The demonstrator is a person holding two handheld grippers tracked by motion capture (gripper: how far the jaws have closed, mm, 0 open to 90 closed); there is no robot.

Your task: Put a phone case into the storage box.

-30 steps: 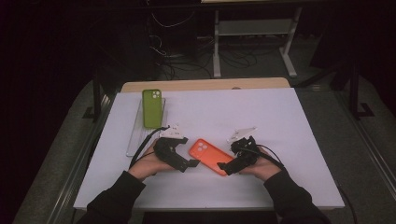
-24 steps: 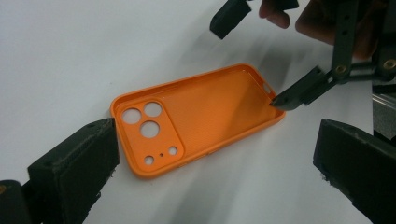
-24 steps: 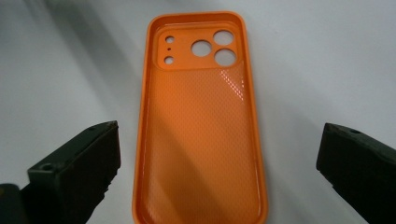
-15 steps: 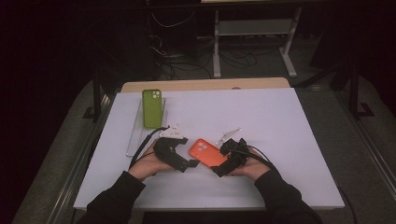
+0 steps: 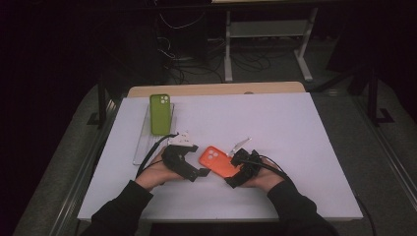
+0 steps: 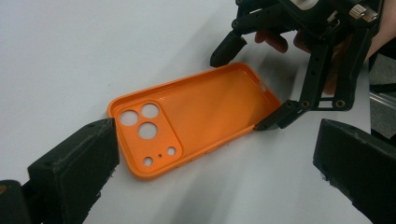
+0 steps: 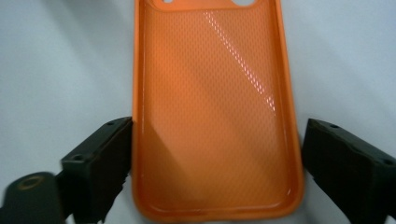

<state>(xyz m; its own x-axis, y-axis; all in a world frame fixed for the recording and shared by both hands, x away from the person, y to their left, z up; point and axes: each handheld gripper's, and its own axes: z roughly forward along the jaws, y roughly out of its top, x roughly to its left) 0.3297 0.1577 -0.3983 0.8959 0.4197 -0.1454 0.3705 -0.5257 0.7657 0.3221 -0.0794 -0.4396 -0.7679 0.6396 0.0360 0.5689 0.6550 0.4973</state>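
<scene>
The orange rubbery phone case [image 5: 218,162] lies hollow side up on the white table top [image 5: 295,128], near the table's front edge and between the person's two hands. The right gripper [image 5: 239,173], a black two-jaw tool, straddles the case's plain short end. Its jaws have just been closing, with the case between them. In the right gripper view the left jaw stands right at the case's [image 7: 215,107] side wall and the right jaw just beside the other wall; I cannot tell whether they press, so the jaws count as spread, not clamped. The left gripper [image 5: 195,172], black as well, sits just left of the case, its jaws released and wide, the camera-hole corner [image 6: 147,133] just beside one of them. Farther back from the case, toward the table's left rear, a green phone case [image 5: 160,113] rests on a flat silver slab [image 5: 145,142].
</scene>
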